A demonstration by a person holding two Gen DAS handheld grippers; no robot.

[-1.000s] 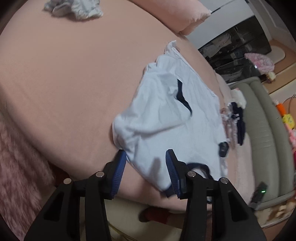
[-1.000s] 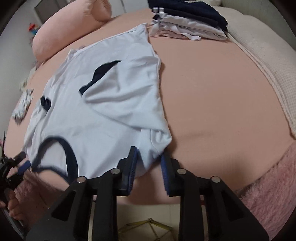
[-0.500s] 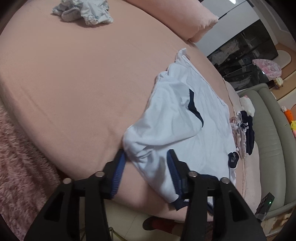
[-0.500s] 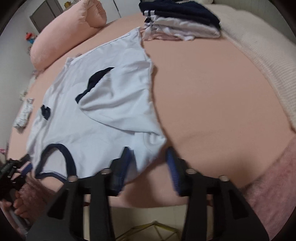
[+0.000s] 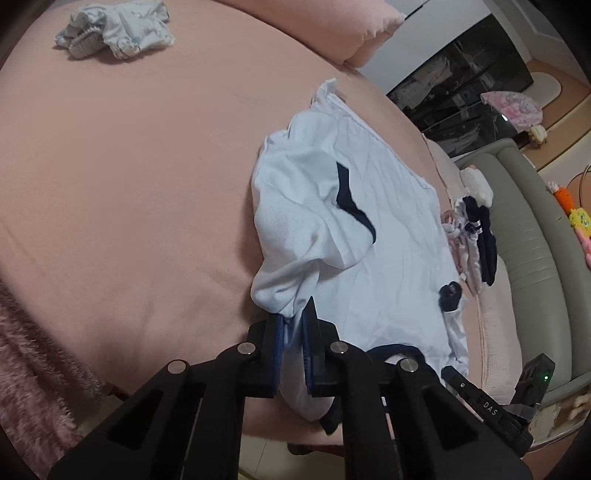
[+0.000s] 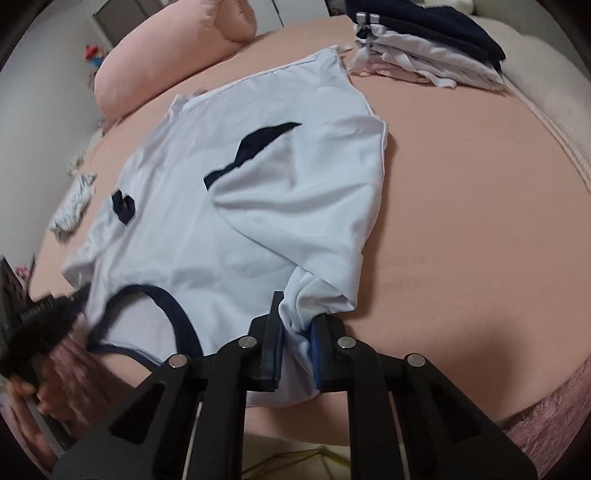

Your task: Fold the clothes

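Observation:
A white T-shirt (image 5: 388, 240) with navy trim lies flat on the pink bed (image 5: 129, 184), one sleeve folded in over its body. In the left wrist view my left gripper (image 5: 295, 321) is closing, its blue pads pinching the shirt's near shoulder corner. In the right wrist view the shirt (image 6: 192, 240) shows its navy collar toward me. My right gripper (image 6: 297, 325) is closing too, with the other shoulder corner bunched between its pads. The left gripper's black body (image 6: 37, 317), held in a hand, shows at the left edge there.
A stack of folded navy and white clothes (image 6: 424, 55) sits at the bed's far right. A crumpled small garment (image 5: 114, 29) lies far off on the sheet. A pink pillow (image 6: 166, 62) lines the far side. A fuzzy pink blanket (image 6: 546, 424) edges the front, and a grey sofa (image 5: 535, 240) stands beyond.
Both grippers' jaws stood open around the shirt's near corners; now each has closed on the fabric. The right gripper has lifted slightly, bunching its corner.

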